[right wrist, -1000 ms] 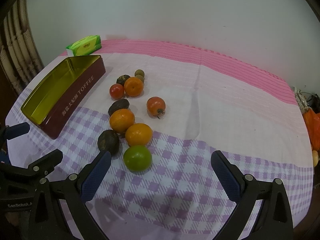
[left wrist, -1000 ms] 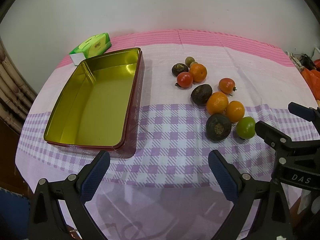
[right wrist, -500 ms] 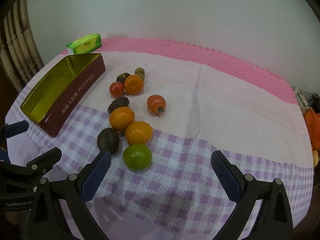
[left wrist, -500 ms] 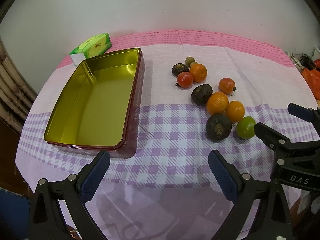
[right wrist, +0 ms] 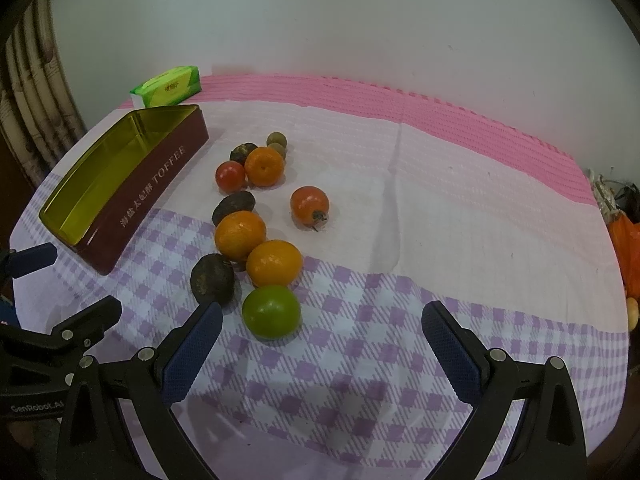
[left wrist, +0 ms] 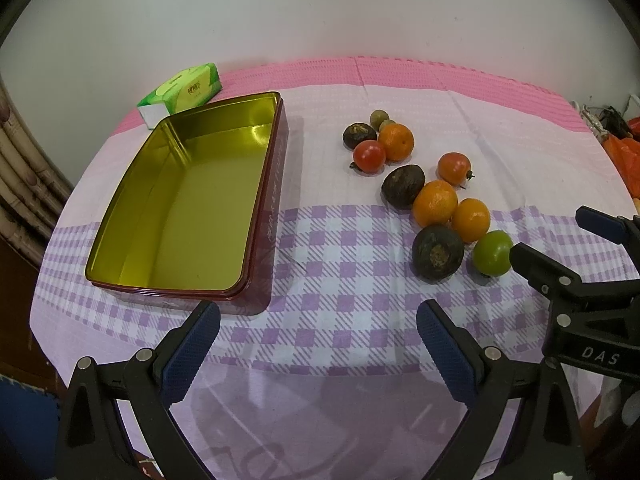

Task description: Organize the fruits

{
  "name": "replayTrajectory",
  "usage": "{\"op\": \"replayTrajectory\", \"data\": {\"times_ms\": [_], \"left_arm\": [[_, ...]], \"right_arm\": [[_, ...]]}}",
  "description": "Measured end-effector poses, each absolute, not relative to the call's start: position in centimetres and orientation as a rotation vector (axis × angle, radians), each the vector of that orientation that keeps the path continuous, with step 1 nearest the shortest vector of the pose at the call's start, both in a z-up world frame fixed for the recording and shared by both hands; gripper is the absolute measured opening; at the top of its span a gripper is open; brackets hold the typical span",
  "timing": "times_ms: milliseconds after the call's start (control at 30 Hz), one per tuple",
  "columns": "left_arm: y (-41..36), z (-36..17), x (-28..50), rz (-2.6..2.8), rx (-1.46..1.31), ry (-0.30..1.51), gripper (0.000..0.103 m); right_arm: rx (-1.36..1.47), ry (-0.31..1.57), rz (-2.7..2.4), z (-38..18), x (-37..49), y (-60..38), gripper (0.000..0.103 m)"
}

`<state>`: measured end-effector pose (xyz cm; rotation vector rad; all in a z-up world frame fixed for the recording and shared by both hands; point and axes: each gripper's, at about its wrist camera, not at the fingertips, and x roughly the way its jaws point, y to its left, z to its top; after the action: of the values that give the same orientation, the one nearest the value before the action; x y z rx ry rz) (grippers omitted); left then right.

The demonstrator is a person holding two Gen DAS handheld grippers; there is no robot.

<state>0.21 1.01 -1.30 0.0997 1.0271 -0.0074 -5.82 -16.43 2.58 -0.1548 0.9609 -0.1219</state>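
An empty gold-lined maroon toffee tin [left wrist: 188,208] [right wrist: 120,184] lies on the left of the table. Several fruits sit in a loose cluster to its right: a green fruit [right wrist: 271,312] [left wrist: 492,253], oranges [right wrist: 274,263] [right wrist: 240,235], dark fruits [right wrist: 212,279] [left wrist: 438,252], red tomatoes [right wrist: 309,204] [left wrist: 369,155] and small olive-coloured ones [right wrist: 276,139]. My left gripper [left wrist: 318,344] is open and empty above the table's near edge. My right gripper [right wrist: 322,348] is open and empty, just short of the green fruit.
A green tissue pack [left wrist: 182,92] lies behind the tin near the wall. The table has a pink and purple-check cloth [right wrist: 440,208]. Orange items [right wrist: 626,248] sit off the right edge. Bamboo-like posts [left wrist: 20,168] stand at the left.
The right gripper has moved slightly forward toward the fruit cluster. The left gripper has barely moved.
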Motion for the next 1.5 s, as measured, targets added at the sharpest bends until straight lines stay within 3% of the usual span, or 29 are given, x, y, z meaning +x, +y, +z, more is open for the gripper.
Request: {"op": "replayTrajectory", "data": {"times_ms": [1233, 1333, 1500], "left_arm": [[-2.3, -2.0, 2.7, -0.206, 0.152, 1.038, 0.097], [-2.6, -2.4, 3.2, -0.233, 0.143, 1.058, 0.09], [-3.3, -2.9, 3.9, -0.263, 0.135, 1.066, 0.089]], "right_arm": [[-0.081, 1.057, -0.264, 0.6, -4.8, -22.3, 0.1], [-0.067, 1.065, -0.274, 0.4, -4.9, -22.9, 0.1], [-0.058, 1.083, -0.288, -0.3, -4.8, -23.7, 0.1]]}}
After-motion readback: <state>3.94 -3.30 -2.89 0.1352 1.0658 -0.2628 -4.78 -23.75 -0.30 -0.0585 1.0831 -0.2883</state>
